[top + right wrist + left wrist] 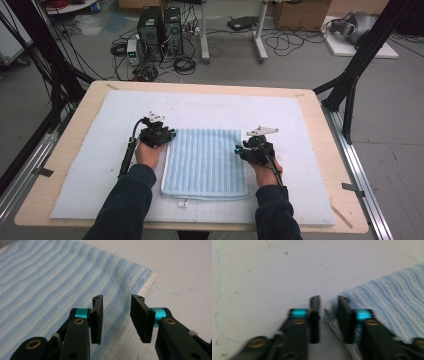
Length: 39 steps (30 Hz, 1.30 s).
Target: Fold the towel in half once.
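The folded blue towel [206,162] lies in the middle of the white mat [90,165], nearer its front edge. Both the left gripper [329,305] and the right gripper [117,305] stand released at its far corners. If the jaws close too high, they may catch only the top layer, and the fold could slip.

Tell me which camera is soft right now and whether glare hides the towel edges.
Left gripper view: blurred, with the towel corner and left hand-held gripper smeared. Right gripper view: sharper, towel ribs and pale hem readable beside the right hand-held gripper. High view: even light, no glare on the mat, only soft shadows.
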Available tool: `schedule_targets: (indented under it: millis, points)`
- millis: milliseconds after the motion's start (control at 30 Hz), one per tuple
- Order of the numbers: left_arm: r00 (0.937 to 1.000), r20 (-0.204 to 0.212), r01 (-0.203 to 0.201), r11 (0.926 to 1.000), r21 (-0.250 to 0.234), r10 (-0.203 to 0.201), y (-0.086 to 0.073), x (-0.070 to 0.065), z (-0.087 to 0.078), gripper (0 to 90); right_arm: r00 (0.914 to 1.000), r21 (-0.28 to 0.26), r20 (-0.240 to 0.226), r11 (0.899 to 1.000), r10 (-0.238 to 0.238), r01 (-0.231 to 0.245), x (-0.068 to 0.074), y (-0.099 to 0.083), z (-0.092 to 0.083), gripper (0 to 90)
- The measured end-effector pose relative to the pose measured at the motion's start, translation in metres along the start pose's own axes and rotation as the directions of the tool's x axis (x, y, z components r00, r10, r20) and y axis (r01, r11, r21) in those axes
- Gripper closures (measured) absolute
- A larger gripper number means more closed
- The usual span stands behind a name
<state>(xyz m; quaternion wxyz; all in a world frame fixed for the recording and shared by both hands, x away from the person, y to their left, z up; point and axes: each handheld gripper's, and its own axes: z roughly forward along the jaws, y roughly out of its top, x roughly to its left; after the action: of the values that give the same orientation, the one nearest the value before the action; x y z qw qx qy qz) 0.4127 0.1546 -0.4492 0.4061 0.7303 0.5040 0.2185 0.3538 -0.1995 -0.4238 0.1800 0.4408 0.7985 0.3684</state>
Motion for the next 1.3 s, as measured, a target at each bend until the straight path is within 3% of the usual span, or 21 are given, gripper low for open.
schedule_targets:
  millis: [133,200,300,367,533,733,900,1167,1300]
  points:
    - [0.9994,0.017,0.03,0.9981,-0.054,-0.029,0.002,0.005,-0.012,52.6,0.9997,0.015,-0.02,1.0,-0.014,0.015,0.002,-0.001,-0.002,67.8]
    - [0.9983,0.039,0.045,0.9964,-0.072,-0.042,0.002,0.007,-0.019,50.2,0.9987,0.046,-0.043,0.998,-0.028,0.03,0.003,-0.002,0.001,67.8]
    - [0.9963,0.073,0.053,0.9937,-0.099,-0.045,-0.001,0.006,-0.028,47.6,0.9973,0.101,-0.015,0.992,-0.072,0.073,0.008,-0.004,0.007,75.9]
    - [0.9936,0.097,0.07,0.9914,-0.11,-0.059,-0.005,0.007,-0.035,47.1,0.991,0.133,0.037,0.984,-0.129,0.123,0.011,-0.005,0.009,82.4]
    - [0.988,0.142,0.08,0.9883,-0.13,-0.062,-0.017,0.008,-0.05,42.3,0.9945,0.106,0.04,0.99,-0.096,0.091,0.007,-0.006,0.003,72.9]
    - [0.9733,0.224,0.079,0.9896,-0.12,-0.05,-0.033,0.005,-0.067,44.5,0.9952,0.023,-0.038,0.996,-0.091,0.092,0.013,-0.024,-0.022,72.1]
    - [0.9628,0.268,0.074,0.9884,-0.133,-0.036,-0.044,0.001,-0.081,47.8,0.9858,-0.022,-0.103,0.991,-0.132,0.131,0.028,-0.047,-0.046,69.7]
    - [0.9411,0.338,0.061,0.9878,-0.144,-0.009,-0.062,-0.008,-0.103,55.0,0.9825,-0.025,-0.13,0.991,-0.134,0.131,0.043,-0.072,-0.067,68.1]
    - [0.9397,0.342,0.05,0.9896,-0.135,0.0,-0.068,-0.01,-0.107,56.3,0.9786,0.011,-0.141,0.988,-0.149,0.153,0.049,-0.079,-0.064,66.5]
